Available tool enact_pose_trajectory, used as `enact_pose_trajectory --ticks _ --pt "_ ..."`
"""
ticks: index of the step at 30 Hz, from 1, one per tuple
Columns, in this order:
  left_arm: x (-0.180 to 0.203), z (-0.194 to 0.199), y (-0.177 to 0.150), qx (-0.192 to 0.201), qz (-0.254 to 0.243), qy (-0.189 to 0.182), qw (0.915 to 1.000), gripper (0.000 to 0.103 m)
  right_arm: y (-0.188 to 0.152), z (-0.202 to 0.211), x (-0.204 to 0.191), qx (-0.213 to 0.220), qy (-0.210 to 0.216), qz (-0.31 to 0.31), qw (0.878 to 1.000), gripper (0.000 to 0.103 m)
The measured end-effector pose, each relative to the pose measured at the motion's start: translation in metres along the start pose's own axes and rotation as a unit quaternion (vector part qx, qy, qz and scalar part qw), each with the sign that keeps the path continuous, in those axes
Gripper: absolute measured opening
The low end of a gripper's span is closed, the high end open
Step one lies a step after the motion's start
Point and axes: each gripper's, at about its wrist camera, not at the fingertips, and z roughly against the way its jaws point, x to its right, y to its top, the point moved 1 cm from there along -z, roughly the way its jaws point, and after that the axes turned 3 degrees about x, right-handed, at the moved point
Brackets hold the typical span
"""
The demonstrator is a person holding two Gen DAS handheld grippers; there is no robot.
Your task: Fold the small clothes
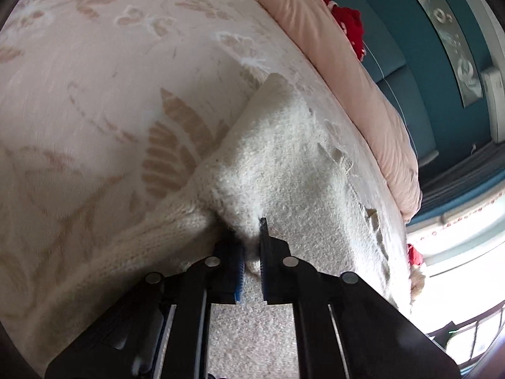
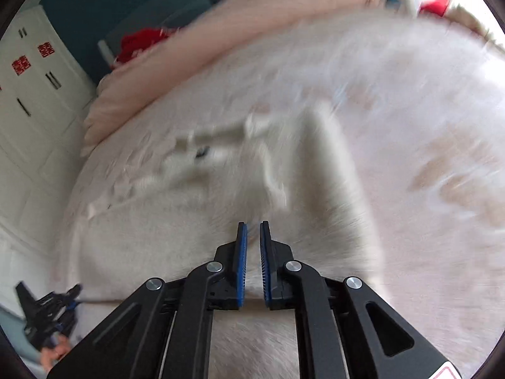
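A fluffy white knitted garment (image 1: 284, 164) lies on a pale floral bedspread (image 1: 94, 79). My left gripper (image 1: 251, 230) is shut on a bunched fold of the garment, which rises between its two fingers. In the right wrist view the same white garment (image 2: 195, 221) is blurred by motion and spreads under my right gripper (image 2: 253, 225). The right gripper hovers just above the garment with its jaws nearly together and nothing between them. The left gripper also shows in the right wrist view (image 2: 74, 290) at the lower left, at the garment's edge.
A long pink pillow (image 1: 347, 79) lies along the far side of the bed, with a red item (image 1: 350, 25) behind it. A teal wall (image 1: 404, 41) and a bright window (image 1: 467, 252) lie beyond. White cabinets (image 2: 31, 101) stand at the left.
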Motion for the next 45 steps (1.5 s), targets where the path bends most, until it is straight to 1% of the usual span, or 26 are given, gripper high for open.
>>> enact_pose_trajectory --ticks 2,3,5,8,10,12,14,15,17,18,20,22,24,26,28,29,30,31,33,35,37,39,41,43,44,45 --pt "0.003 -0.003 0.002 -0.001 -0.010 -0.003 0.9999 0.009 -0.002 0.030 -0.015 0.048 -0.009 0.011 0.999 0.010" --pt "0.005 -0.006 0.003 0.001 -0.017 -0.005 0.9999 0.009 -0.007 0.037 -0.030 0.049 0.019 0.012 0.999 0.010" --pt "0.006 -0.006 -0.001 0.012 -0.042 -0.006 0.9990 0.009 -0.016 0.032 -0.070 0.018 0.074 0.045 0.996 0.010" --pt "0.007 -0.003 -0.009 0.025 -0.059 -0.005 0.9979 0.009 -0.045 0.004 -0.162 -0.037 0.158 0.130 0.978 0.007" --pt "0.005 -0.003 -0.010 0.029 -0.060 -0.010 0.9977 0.009 -0.055 -0.017 -0.196 -0.053 0.165 0.167 0.971 0.007" --pt "0.000 -0.003 -0.011 0.034 -0.057 -0.022 0.9975 0.009 -0.053 -0.041 -0.204 -0.068 0.140 0.185 0.970 0.006" --pt "-0.004 -0.004 -0.012 0.036 -0.055 -0.029 0.9974 0.009 -0.045 -0.059 -0.182 -0.064 0.088 0.177 0.978 0.006" --pt "-0.004 -0.005 -0.013 0.037 -0.057 -0.030 0.9972 0.009 -0.037 -0.066 -0.153 -0.066 0.064 0.148 0.985 0.001" --pt "-0.007 -0.006 -0.013 0.038 -0.058 -0.035 0.9970 0.010 -0.026 -0.064 -0.105 -0.068 0.077 0.079 0.992 0.000" --pt "-0.007 -0.006 -0.014 0.040 -0.058 -0.037 0.9968 0.010 -0.020 -0.054 -0.080 -0.063 0.070 0.045 0.995 0.000" --pt "-0.008 -0.006 -0.014 0.042 -0.057 -0.040 0.9967 0.010 -0.017 -0.028 -0.047 -0.044 0.036 0.023 0.998 0.001" --pt "-0.008 -0.004 -0.014 0.041 -0.054 -0.041 0.9969 0.009 -0.023 0.005 -0.019 -0.037 0.028 0.007 0.999 0.011" --pt "-0.005 0.007 -0.014 0.033 -0.055 -0.030 0.9975 0.011 -0.041 0.042 0.010 -0.040 0.010 0.007 0.999 0.012" --pt "-0.001 0.036 -0.023 0.033 -0.078 -0.014 0.9963 0.016 -0.066 0.080 0.040 -0.058 -0.006 0.014 0.998 0.013" --pt "-0.001 0.071 -0.037 0.038 -0.117 -0.008 0.9924 0.029 -0.092 0.109 0.063 -0.077 -0.018 0.014 0.997 0.022" --pt "-0.006 0.099 -0.047 0.036 -0.136 0.009 0.9901 0.036 -0.105 0.123 0.075 -0.091 -0.023 0.013 0.995 0.034" --pt "-0.011 0.114 -0.054 0.033 -0.138 0.018 0.9898 0.050 -0.118 0.132 0.077 -0.103 -0.027 0.016 0.994 0.040" --pt "-0.021 0.136 -0.063 0.023 -0.135 0.033 0.9900 0.059 -0.132 0.140 0.081 -0.116 -0.028 0.022 0.993 0.040" --pt "-0.038 0.163 -0.076 0.007 -0.127 0.053 0.9905 0.067 -0.160 0.161 0.085 -0.147 -0.017 0.031 0.988 0.042" --pt "-0.058 0.186 -0.091 -0.017 -0.107 0.069 0.9917 0.075 -0.179 0.170 0.085 -0.166 0.015 0.023 0.986 0.048" --pt "-0.074 0.197 -0.107 -0.045 -0.081 0.057 0.9941 0.078 -0.189 0.171 0.084 -0.167 0.041 0.010 0.985 0.060" --pt "-0.077 0.204 -0.119 -0.047 -0.075 0.043 0.9952 0.082 -0.193 0.170 0.080 -0.161 0.051 -0.004 0.986 0.067" --pt "-0.067 0.202 -0.129 -0.044 -0.095 0.045 0.9935 0.088 -0.191 0.164 0.076 -0.156 0.071 -0.026 0.985 0.067" --pt "-0.057 0.193 -0.134 -0.050 -0.099 0.058 0.9921 0.088 -0.187 0.158 0.069 -0.148 0.079 -0.043 0.985 0.065" --pt "-0.051 0.188 -0.136 -0.055 -0.102 0.051 0.9920 0.088 -0.181 0.151 0.064 -0.147 0.080 -0.049 0.985 0.057" --pt "-0.045 0.184 -0.137 -0.062 -0.104 0.042 0.9918 0.082 -0.179 0.147 0.061 -0.147 0.083 -0.055 0.984 0.034"
